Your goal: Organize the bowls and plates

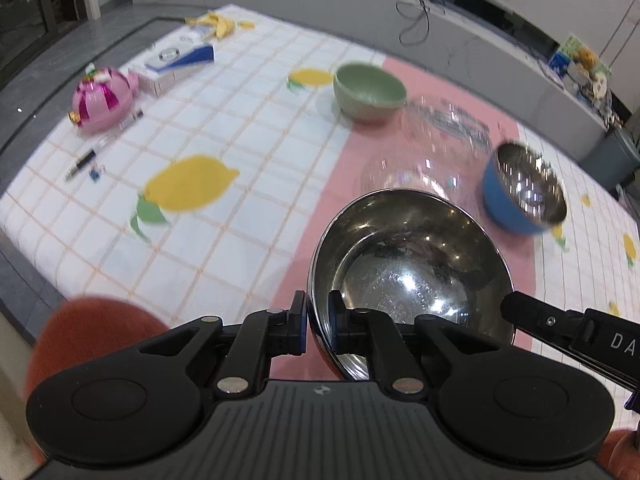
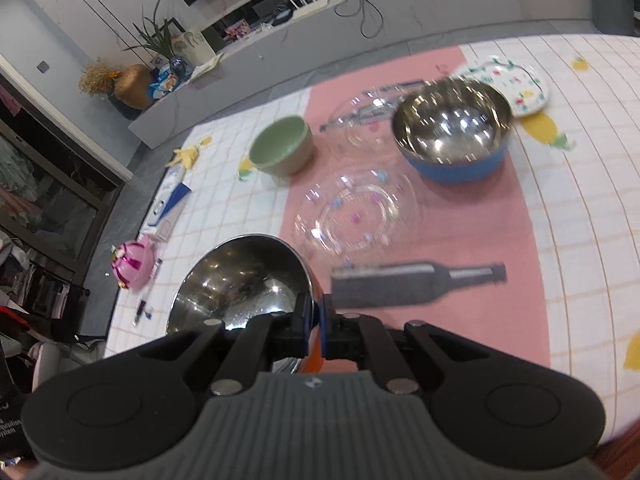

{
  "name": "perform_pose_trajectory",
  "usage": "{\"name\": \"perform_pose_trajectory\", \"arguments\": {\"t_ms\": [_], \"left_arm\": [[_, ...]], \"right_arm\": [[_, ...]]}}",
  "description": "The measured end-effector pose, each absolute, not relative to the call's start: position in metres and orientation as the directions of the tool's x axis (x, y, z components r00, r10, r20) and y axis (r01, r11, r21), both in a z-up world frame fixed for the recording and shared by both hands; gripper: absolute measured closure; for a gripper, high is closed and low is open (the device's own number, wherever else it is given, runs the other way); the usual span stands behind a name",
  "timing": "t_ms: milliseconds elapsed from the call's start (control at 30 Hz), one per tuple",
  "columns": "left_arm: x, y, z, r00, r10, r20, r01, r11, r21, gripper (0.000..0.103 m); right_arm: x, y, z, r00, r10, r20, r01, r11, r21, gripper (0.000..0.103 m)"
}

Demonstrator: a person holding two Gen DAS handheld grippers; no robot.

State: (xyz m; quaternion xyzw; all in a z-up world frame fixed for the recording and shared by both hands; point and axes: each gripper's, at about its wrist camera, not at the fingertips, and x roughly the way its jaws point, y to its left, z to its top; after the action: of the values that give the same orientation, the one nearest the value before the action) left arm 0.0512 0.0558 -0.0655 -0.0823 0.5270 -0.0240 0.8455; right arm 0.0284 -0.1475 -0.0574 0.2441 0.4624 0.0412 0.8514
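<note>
Both grippers hold one steel bowl with an orange outside above the pink strip of the cloth. My left gripper is shut on its near left rim. My right gripper is shut on the bowl's right rim, and one of its fingers shows at the bowl's right. Beyond stand a blue bowl with a steel inside, a green bowl, clear glass dishes and a patterned plate.
A grey bottle-shaped flat thing lies on the pink strip near the right gripper. At the table's left are a pink toy, a blue-and-white box, a pen and banana peel. A grey ledge runs behind the table.
</note>
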Motion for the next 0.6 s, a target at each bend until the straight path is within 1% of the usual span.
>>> {"name": "perform_pose_trajectory", "arguments": {"t_ms": [267, 433, 600], "left_arm": [[0.042, 0.044, -0.087, 0.431, -0.123, -0.894, -0.018, 0.989, -0.144, 0.092], [0.038, 0.035, -0.095, 0.464, -0.121, -0.877, 0.022, 0.992, -0.125, 0.092], [0.041, 0.030, -0.102, 0.471, -0.116, -0.875, 0.024, 0.993, -0.119, 0.092]], "right_arm": [[0.016, -0.156, -0.083, 0.532, 0.275, -0.801, 0.200, 0.878, 0.435, 0.101], [0.013, -0.156, -0.090, 0.527, 0.242, -0.814, 0.207, 0.893, 0.400, 0.100], [0.014, -0.161, -0.100, 0.523, 0.239, -0.818, 0.225, 0.887, 0.403, 0.100]]}}
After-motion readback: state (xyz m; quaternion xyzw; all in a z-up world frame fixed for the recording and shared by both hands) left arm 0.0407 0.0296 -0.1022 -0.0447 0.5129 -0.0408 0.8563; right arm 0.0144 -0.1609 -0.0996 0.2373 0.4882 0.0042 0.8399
